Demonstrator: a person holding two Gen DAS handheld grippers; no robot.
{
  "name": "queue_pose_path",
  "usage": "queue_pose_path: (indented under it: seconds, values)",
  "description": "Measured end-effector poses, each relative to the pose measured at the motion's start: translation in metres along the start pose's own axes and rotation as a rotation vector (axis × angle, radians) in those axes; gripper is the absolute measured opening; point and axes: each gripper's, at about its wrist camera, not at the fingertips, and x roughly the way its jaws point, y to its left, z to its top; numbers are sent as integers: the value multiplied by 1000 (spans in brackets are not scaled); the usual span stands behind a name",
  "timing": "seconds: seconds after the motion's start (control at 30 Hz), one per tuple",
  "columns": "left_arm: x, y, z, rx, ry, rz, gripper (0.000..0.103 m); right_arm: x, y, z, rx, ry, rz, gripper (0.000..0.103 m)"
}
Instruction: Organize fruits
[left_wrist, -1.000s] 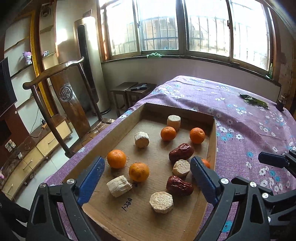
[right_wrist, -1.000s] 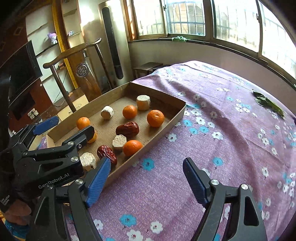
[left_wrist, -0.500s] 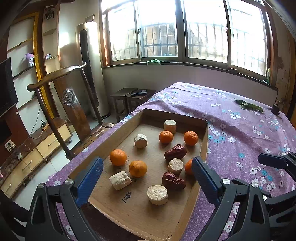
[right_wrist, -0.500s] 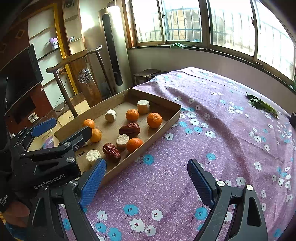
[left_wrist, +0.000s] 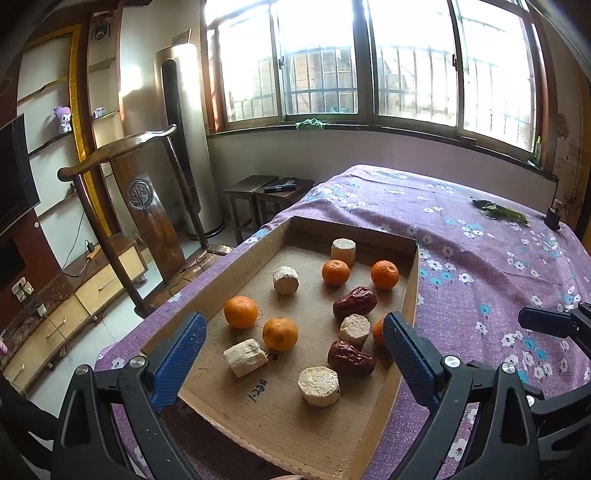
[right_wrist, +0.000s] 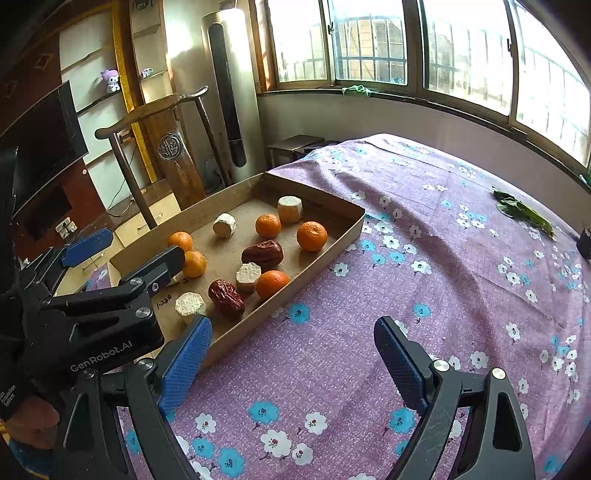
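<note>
Two grippers, both with jaws wide and empty. Left gripper (left_wrist: 291, 354) hangs over the near end of the cardboard tray (left_wrist: 236, 269), higher and further back than a second ago, so more of the tray shows. Right gripper (right_wrist: 291, 360) hovers over bare purple floral cloth (right_wrist: 443, 258), likewise drawn back. Tray contents unmoved: five oranges (left_wrist: 241, 312), two red dates (left_wrist: 354, 301), five pale cut chunks (left_wrist: 318, 386). Leaf sprig (right_wrist: 524, 214) at two o'clock, well apart from the tray.

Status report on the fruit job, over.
Left gripper open over tray, empty. Right gripper open over cloth, empty. Oranges, dates loose in tray. Nothing blocking.
</note>
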Motion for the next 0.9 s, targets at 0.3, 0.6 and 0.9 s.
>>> queue_pose_path:
  seconds: [0.3,0.6,0.9]
  values:
    - [4,2,0,-6,10,9,96,1,4,0,-11,10,1,93]
    - [7,4,-1,-13,23,5,96,2,5,0,-12,13,2,93]
    - [11,7,-2,-17,33,14,97,6,4,0,-12,24,5,93]
